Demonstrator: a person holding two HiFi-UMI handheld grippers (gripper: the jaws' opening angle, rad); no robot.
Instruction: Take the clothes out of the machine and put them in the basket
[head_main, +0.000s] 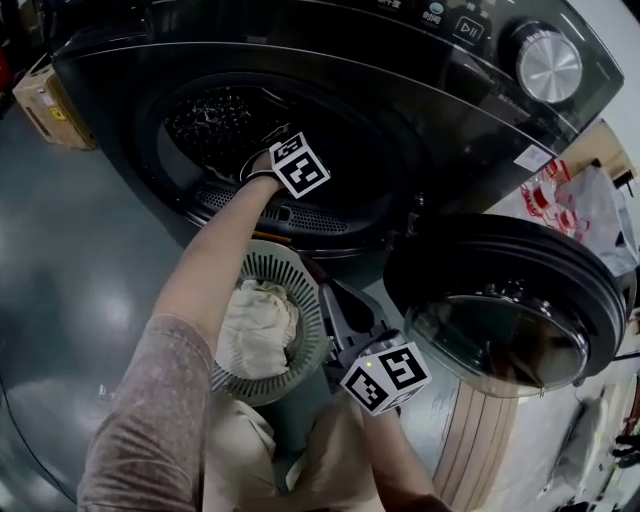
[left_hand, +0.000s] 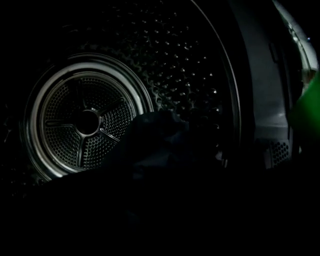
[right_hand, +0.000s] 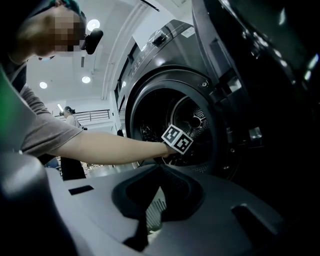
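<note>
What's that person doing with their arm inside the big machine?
A person is taking clothes out of the machine, whose round door hangs open. The left gripper reaches into the drum, where a dark piece of clothing lies. It is too dark in there to see whether the fingers have hold of it. The right gripper hovers over the white basket with its fingers together and nothing in them. A pale cloth is in the basket.

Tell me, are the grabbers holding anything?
The right gripper holds nothing. The left gripper is inside the dark perforated metal drum, where it is too dark to tell.
</note>
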